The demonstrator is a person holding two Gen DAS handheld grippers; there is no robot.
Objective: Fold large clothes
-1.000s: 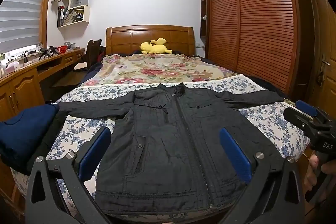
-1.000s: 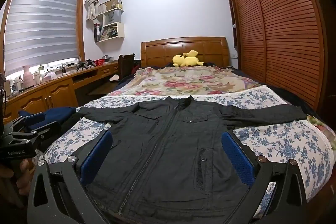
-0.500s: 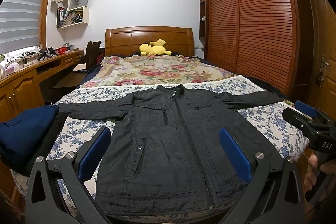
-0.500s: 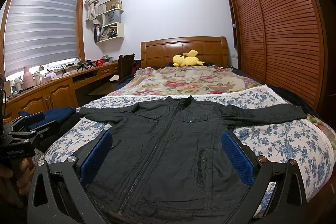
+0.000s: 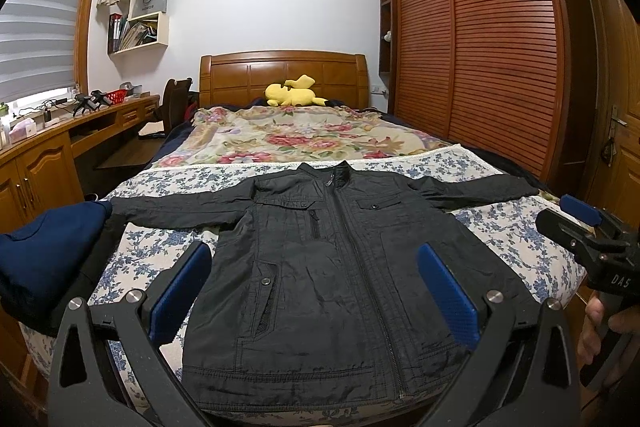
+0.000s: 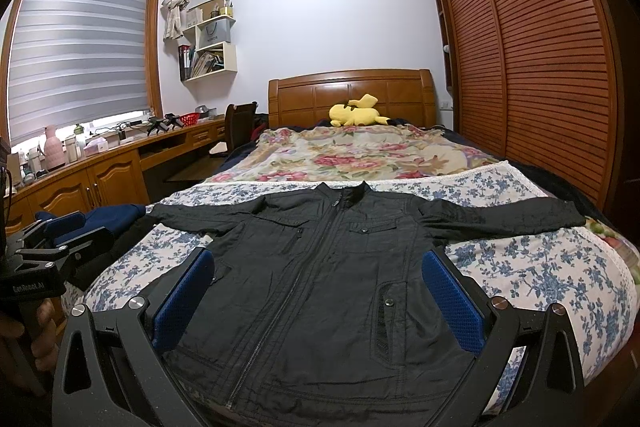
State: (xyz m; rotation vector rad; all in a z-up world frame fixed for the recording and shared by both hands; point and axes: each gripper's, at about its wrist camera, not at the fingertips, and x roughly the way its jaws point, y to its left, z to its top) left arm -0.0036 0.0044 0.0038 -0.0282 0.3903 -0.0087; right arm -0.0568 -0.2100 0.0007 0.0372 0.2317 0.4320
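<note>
Left wrist view: the left gripper (image 5: 314, 281) hovers level at the foot of the bed (image 5: 532, 239), its blue pads spread wide with nothing between them, aimed at the jacket (image 5: 332, 267). That black jacket lies flat and zipped on the blue-flowered sheet, collar toward the headboard, both sleeves stretched straight out sideways. A navy garment (image 5: 44, 251) sits heaped at the bed's left edge, touching the left cuff. Off to the right, the right gripper (image 5: 580, 223) is held beside the bed, a hand under it.

Right wrist view: the right gripper (image 6: 318, 287) also hangs over the jacket's (image 6: 320, 287) hem, fingers wide apart and holding nothing. A yellow plush (image 6: 356, 111) rests by the headboard. At left the left gripper (image 6: 60, 231) shows in front of the navy garment (image 6: 116, 217).
</note>
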